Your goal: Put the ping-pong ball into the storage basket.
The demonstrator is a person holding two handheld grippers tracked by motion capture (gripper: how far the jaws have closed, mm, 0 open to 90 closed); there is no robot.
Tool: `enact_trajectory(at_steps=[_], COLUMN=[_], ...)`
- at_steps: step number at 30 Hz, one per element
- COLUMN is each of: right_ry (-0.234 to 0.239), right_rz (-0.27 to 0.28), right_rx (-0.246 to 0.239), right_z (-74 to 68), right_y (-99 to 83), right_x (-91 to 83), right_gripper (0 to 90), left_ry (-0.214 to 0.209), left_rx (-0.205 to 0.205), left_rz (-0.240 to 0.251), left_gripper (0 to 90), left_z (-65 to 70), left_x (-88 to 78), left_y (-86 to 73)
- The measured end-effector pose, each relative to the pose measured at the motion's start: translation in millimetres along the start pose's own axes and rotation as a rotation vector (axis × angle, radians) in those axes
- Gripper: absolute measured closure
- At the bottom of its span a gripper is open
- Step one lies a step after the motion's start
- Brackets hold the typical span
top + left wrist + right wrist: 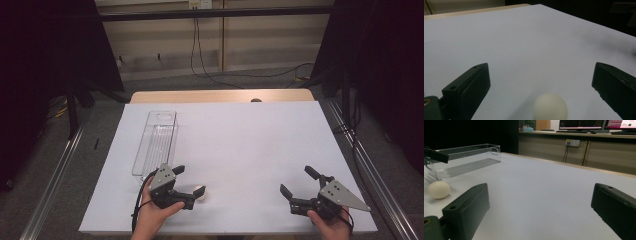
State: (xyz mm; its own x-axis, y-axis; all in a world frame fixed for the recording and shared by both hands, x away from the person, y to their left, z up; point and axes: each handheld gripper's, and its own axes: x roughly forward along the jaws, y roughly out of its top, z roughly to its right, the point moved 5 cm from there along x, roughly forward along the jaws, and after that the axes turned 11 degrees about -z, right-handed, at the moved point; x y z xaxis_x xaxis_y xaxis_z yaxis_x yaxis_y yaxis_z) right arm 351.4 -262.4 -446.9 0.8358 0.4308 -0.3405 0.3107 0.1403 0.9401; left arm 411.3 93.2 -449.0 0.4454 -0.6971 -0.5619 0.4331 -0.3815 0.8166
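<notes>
The pale egg-shaped ball point(199, 192) lies on the white table cover point(240, 145) between the widely spread jaws of the left gripper point(186, 181), touching neither and ungrasped, near the clear plastic bin point(156, 142), while the right gripper point(298, 181), also wide open and empty, is held low, well apart.

The left claw point(541, 85) is open, its two black jaws spread wide apart. A cream-coloured egg point(550, 107) rests on the white bench point(524, 45) between the jaws, touching neither, near the lower frame edge.
</notes>
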Motion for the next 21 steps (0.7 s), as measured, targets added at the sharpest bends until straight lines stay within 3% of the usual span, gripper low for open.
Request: enact_trajectory(at_steps=[2, 21], right_ry=[0.003, 0.002], right_rz=[0.001, 0.002], right_rx=[0.001, 0.004], right_z=[-0.1, 0.4], right_y=[0.0, 0.2], right_x=[0.1, -0.3], right_gripper=[1.3, 1.4], left_ry=[-0.014, 0.001], left_rx=[0.004, -0.006], left_rz=[0.002, -0.043], left_gripper=[1.9, 3.5], left_z=[-0.2, 1.9], left_x=[1.1, 7.7], left_y=[-0.3, -2.0])
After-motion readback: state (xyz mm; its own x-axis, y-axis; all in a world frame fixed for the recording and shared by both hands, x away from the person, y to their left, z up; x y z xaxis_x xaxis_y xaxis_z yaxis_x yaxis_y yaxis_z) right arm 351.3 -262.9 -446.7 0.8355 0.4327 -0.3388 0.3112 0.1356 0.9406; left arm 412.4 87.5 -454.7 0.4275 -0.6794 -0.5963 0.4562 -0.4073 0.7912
